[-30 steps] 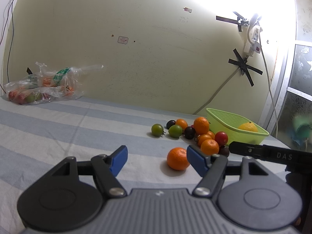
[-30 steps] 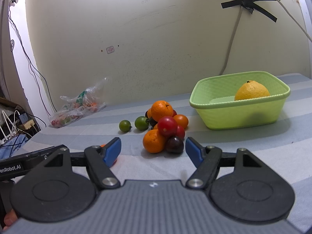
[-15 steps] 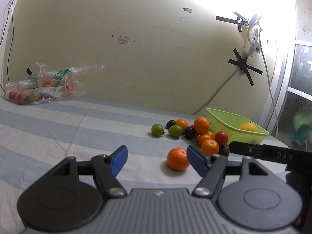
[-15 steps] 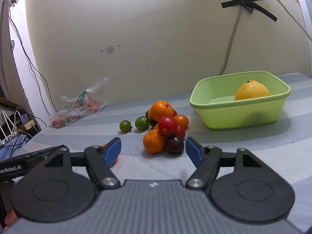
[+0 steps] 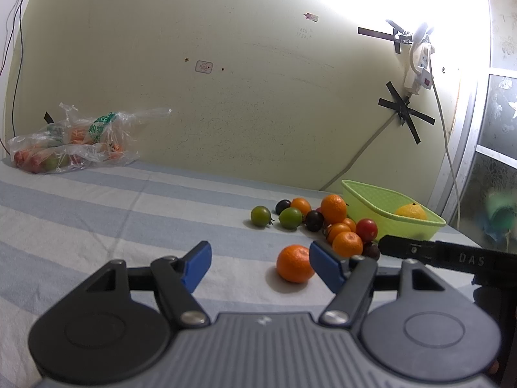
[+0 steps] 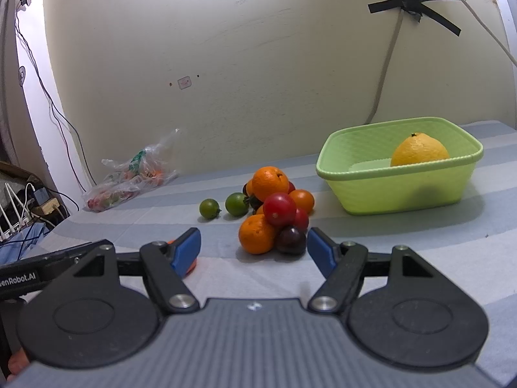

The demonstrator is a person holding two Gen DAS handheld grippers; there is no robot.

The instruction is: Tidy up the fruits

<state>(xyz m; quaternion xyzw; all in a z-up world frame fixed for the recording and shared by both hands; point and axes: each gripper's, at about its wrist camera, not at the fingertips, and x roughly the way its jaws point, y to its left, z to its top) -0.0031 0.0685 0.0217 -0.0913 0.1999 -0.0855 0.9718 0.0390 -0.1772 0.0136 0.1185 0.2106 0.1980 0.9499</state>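
- On the blue-and-white striped cloth, the left gripper sits low with its blue-padded tongs spread wide and nothing between them.
- A lone orange mandarin lies on the cloth just beside the inner face of that gripper's right-hand finger; whether the two touch cannot be told.
- Beyond it a pile of fruit is heaped: mandarins, a red tomato, dark plum-coloured ones and two green tomatoes set a little apart on the pile's left.
- The right gripper is likewise spread wide and empty, its pads framing the near edge of the pile, where an orange mandarin and a dark fruit lie side by side.
- Right of the pile stands a lime-green basket holding one yellow-orange citrus against its far right wall.
- Writing: the black bar of the other tool at the right edge of the left wrist view reads "DAS"; the bar at the left edge of the right wrist view reads "enRobot.AI", its start cut off.
- A clear plastic bag with green print, too small to read, lies by the wall at the cloth's far left, with reddish and green produce inside.
- On the wall hang a small sticker with an unreadable mark and a white power strip above black tape crosses.
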